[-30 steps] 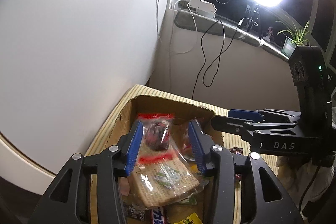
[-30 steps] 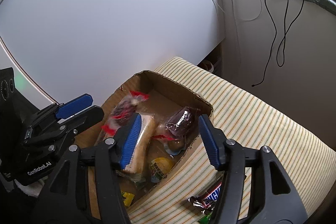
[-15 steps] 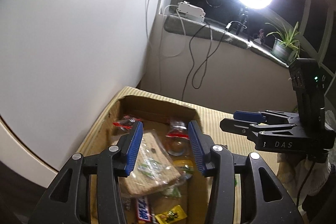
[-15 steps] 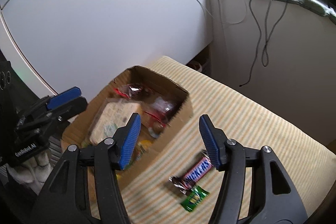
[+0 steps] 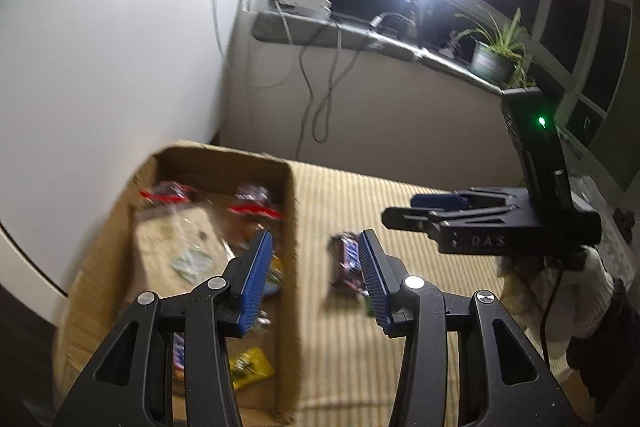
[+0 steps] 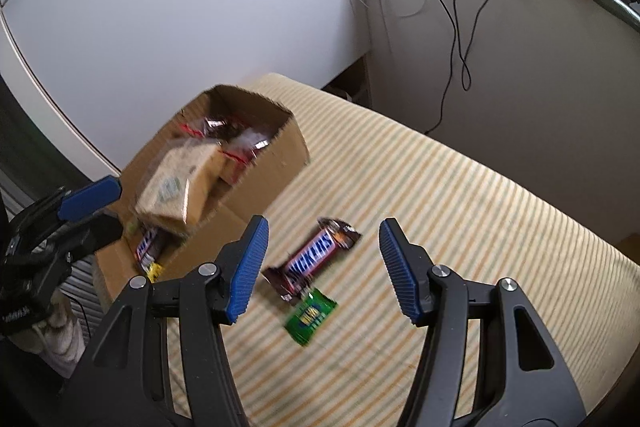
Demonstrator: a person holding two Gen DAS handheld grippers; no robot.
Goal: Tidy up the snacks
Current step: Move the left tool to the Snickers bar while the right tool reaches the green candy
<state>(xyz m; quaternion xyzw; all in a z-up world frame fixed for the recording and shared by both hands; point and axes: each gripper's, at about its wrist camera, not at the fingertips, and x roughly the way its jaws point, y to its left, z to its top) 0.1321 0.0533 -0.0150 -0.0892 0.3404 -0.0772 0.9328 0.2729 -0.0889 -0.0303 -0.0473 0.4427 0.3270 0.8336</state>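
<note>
The right gripper (image 6: 322, 269) hangs over the brown Snickers bar (image 6: 313, 257), fingers wide apart and empty. The left gripper (image 5: 316, 281), equally spread and empty, straddles the wall of the brown cardboard box (image 5: 291, 227) beside that bar.

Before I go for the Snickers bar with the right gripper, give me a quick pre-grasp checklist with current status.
1. Right gripper open and empty: ok.
2. Snickers bar lying clear on the striped cloth, in line between the fingers: ok.
3. Green packet touching or under the bar's near end, may get pinched: not ok.
4. Left gripper open and empty: ok.
5. Cardboard box has room for the bar: ok.
6. Height above bar: cannot tell.
</note>
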